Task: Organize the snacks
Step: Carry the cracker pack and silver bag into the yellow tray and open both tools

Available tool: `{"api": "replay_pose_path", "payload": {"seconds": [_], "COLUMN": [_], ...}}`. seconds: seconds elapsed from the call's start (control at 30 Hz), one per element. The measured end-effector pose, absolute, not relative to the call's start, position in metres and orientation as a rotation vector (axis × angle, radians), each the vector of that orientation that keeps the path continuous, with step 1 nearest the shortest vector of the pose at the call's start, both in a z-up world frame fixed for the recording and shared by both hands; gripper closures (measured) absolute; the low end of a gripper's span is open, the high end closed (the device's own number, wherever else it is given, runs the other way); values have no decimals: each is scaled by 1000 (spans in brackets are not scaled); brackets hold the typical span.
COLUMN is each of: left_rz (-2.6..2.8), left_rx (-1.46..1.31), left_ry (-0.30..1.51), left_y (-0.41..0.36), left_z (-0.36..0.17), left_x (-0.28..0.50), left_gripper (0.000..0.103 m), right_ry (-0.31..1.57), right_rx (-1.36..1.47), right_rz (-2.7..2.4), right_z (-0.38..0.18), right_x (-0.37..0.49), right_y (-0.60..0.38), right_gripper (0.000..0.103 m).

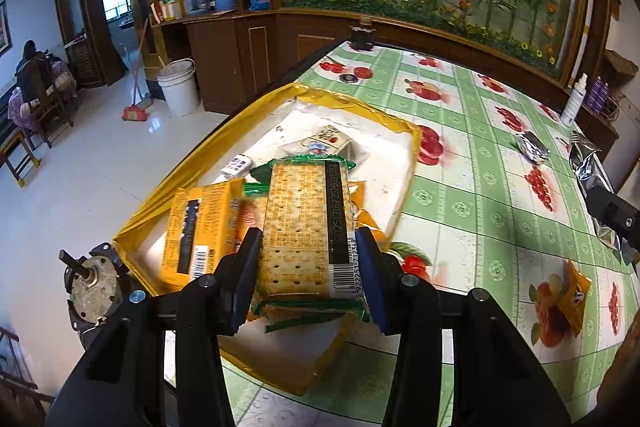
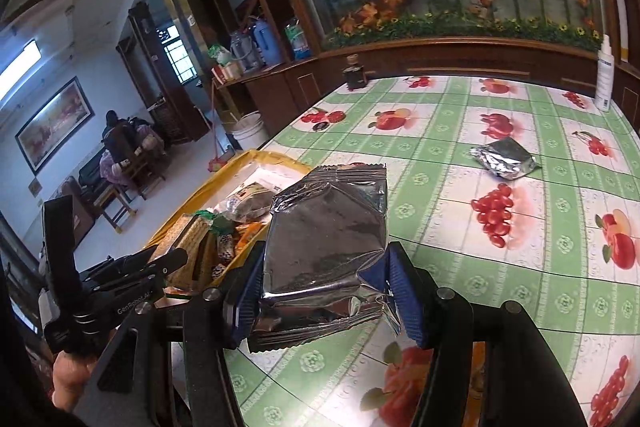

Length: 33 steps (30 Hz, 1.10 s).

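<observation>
Left wrist view: the left gripper (image 1: 308, 259) clamps its ribbed blue pads on a flat, clear-wrapped cracker pack (image 1: 306, 227) above the yellow-rimmed box (image 1: 160, 203), where glossy orange packets (image 1: 204, 227) lie. Right wrist view: the right gripper (image 2: 326, 291) pinches a crinkly silver foil bag (image 2: 326, 243) above the fruit-print tablecloth (image 2: 460, 227); another foil pouch (image 2: 504, 159) lies well apart.

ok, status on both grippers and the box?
Left gripper shut on cracker pack, over yellow box. Right gripper shut on silver pouch. Nothing blocking.
</observation>
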<state>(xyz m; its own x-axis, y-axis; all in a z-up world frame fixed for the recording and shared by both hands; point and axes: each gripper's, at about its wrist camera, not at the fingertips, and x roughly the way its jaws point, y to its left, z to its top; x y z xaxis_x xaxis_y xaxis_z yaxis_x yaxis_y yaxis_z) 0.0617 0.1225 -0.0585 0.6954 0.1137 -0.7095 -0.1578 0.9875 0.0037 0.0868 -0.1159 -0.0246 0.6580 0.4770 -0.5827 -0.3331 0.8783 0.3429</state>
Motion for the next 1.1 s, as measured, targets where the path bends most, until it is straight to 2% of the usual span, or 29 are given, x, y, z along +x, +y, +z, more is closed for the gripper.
{"api": "replay_pose_path", "payload": {"seconds": [1.1], "left_rz": [255], "left_rx": [-103], "left_ry": [786], "left_y": [176], "left_z": [-65], "left_x": [68], "left_gripper": [58], "right_ry": [776], "right_rx": [122], "right_rz": [663], "right_z": [-41], "right_x": [133], "right_y": [1], "right_gripper": [43]}}
